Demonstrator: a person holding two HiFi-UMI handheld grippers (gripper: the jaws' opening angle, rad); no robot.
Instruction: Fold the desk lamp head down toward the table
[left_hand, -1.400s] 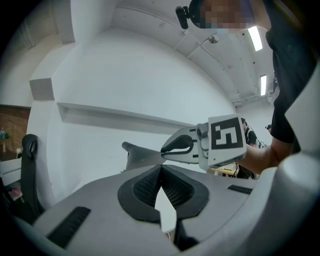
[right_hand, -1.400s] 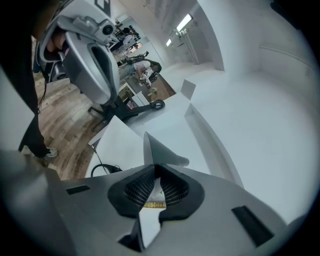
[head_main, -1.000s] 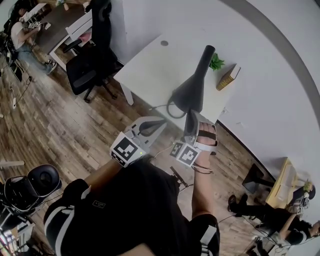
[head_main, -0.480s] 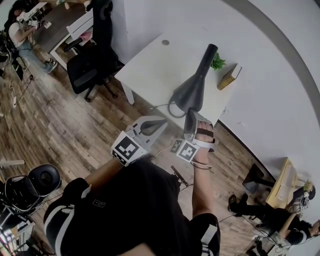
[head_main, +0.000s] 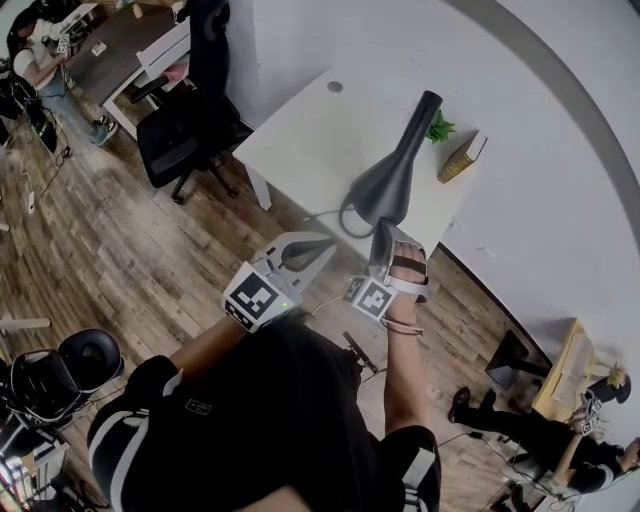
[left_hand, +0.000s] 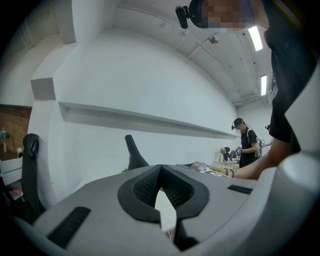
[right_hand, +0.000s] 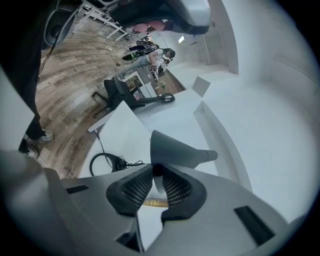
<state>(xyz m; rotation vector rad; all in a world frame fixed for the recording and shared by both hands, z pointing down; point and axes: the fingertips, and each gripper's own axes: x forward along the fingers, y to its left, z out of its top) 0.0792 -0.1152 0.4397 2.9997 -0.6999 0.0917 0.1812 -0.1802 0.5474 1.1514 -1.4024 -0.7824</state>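
Right gripper (head_main: 382, 232) on desk lamp head (head_main: 382, 188), white bench (head_main: 300, 130).
Right fingers (right_hand: 176, 189) are closed to a narrow slit on the wide rim of the lamp head, which stands raised and tilted over the bench's near edge. The left gripper (head_main: 320, 248) is near the lamp head, off the bench, fingers (left_hand: 145, 187) pressed together, empty. A book (head_main: 460, 158) and a small plant (head_main: 437, 128) lie beyond the lamp head.
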